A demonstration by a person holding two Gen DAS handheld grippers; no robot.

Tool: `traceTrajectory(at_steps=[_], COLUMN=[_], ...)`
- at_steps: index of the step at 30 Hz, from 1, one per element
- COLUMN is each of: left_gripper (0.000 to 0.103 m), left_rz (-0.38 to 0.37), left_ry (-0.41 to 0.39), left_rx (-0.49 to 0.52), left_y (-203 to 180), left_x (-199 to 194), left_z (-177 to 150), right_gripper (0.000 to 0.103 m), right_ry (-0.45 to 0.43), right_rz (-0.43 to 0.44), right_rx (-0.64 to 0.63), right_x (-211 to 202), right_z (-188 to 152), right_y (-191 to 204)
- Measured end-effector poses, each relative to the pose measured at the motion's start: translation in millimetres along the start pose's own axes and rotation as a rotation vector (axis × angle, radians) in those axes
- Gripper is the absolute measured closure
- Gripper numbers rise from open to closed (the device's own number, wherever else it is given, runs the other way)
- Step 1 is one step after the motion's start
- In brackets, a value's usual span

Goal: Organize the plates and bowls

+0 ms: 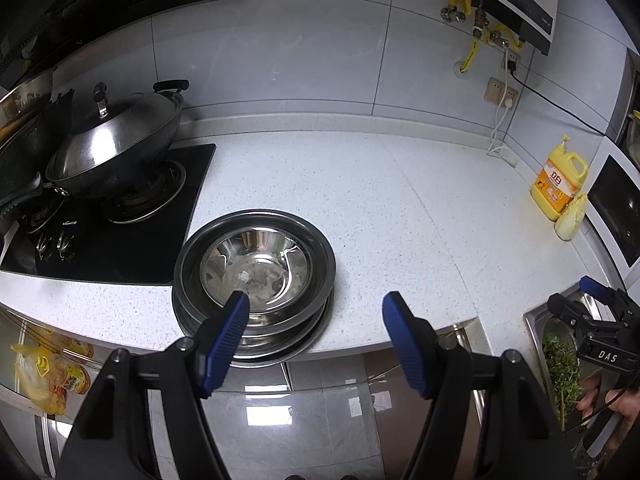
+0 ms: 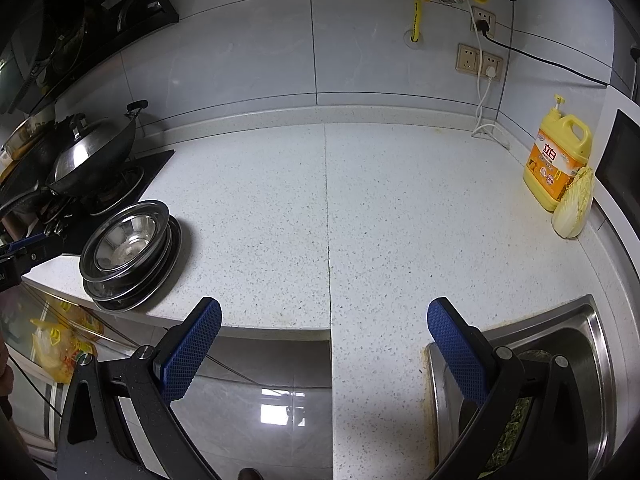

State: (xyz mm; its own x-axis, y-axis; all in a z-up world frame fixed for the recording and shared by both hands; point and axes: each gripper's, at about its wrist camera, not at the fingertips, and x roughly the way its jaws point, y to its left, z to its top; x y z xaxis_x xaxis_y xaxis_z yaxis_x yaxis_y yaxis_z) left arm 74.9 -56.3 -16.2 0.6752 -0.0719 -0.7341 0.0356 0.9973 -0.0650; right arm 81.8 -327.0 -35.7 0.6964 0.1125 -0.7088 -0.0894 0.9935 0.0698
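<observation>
Glossy mirror-bright steel bowl [image 1: 256,266] and plates [image 1: 320,300], speckled matt stone countertop [image 1: 380,200], textured blue tool pads [image 1: 228,340].

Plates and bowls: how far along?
Done: a steel bowl sits nested on the stacked plates at the counter's front edge, beside the stove. In hand: nothing; left tool and right tool are both open, empty. Left: no other loose dishes visible.

Left wrist view: close above counter [image 1: 360,200] front edge, facing wall. Right wrist view: further right. Shared: stacked plates [image 1: 256,312], counter.
</observation>
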Motion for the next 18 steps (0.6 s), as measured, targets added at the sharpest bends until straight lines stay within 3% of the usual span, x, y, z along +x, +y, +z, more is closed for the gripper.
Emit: traceTrajectory(at_steps=[18], left_gripper=[0.035], left_rz=[-0.007], left_ry=[0.009], left_rx=[-0.018], left_y=[2.8], left_x=[3.1], left_z=[2.5], right_gripper=[0.002], right_ry=[0.006], right_rz=[0.002], right_rx=[-0.004], right_x=[3.6], right_z=[-0.5], right_y=[1.5])
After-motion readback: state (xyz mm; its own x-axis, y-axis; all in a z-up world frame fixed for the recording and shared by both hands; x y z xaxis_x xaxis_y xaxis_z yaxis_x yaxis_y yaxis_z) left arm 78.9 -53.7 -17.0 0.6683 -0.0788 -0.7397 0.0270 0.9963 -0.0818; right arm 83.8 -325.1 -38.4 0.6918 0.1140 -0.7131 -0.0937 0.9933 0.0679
